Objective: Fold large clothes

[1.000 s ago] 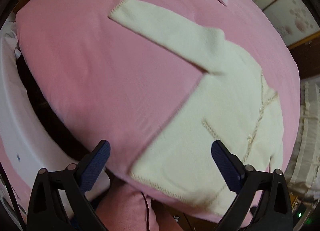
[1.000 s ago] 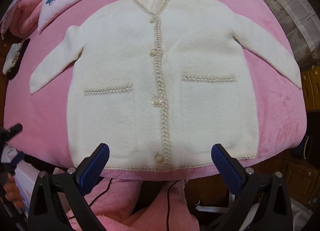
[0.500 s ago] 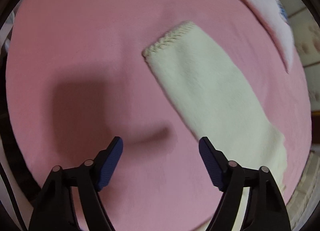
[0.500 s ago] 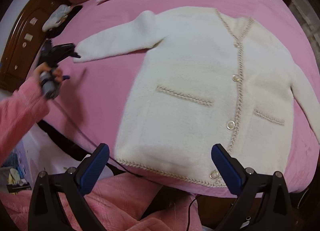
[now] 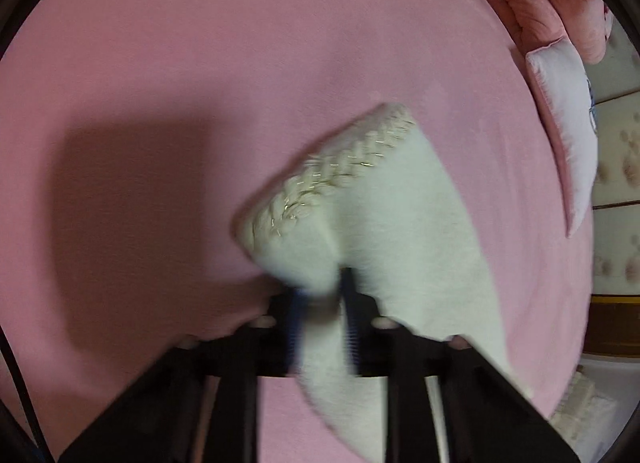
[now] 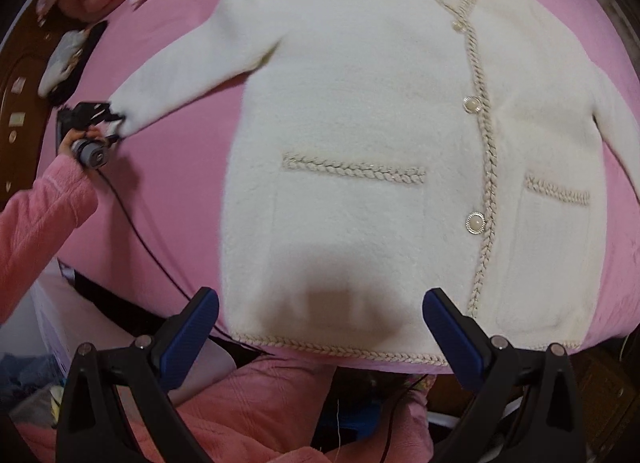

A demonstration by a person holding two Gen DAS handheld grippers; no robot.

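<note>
Cardigan [image 6: 360, 135], cream with braided trim, lies buttoned and face up on the pink bed cover [image 6: 180, 191], its hem at the near edge of the bed. Half a second ago the left gripper [image 5: 322, 303] hung over the cover with its jaws wide apart and the sleeve [image 5: 392, 223] lay flat beyond them; now the jaws are pressed together on the sleeve cloth just behind the braided cuff [image 5: 340, 171], and the cuff stands up bunched in front of the fingertips. The right wrist view shows the same grip from afar: the left gripper, held by a hand in a pink sleeve, sits at the far left end of the outstretched sleeve, touching the cuff.

The right gripper [image 6: 320, 323] hangs over the cardigan's lower hem with its jaws wide apart and nothing between them, its shadow falling on the cloth just above the hem. A white pillow [image 5: 568, 135] lies on the cover beyond the sleeve.
</note>
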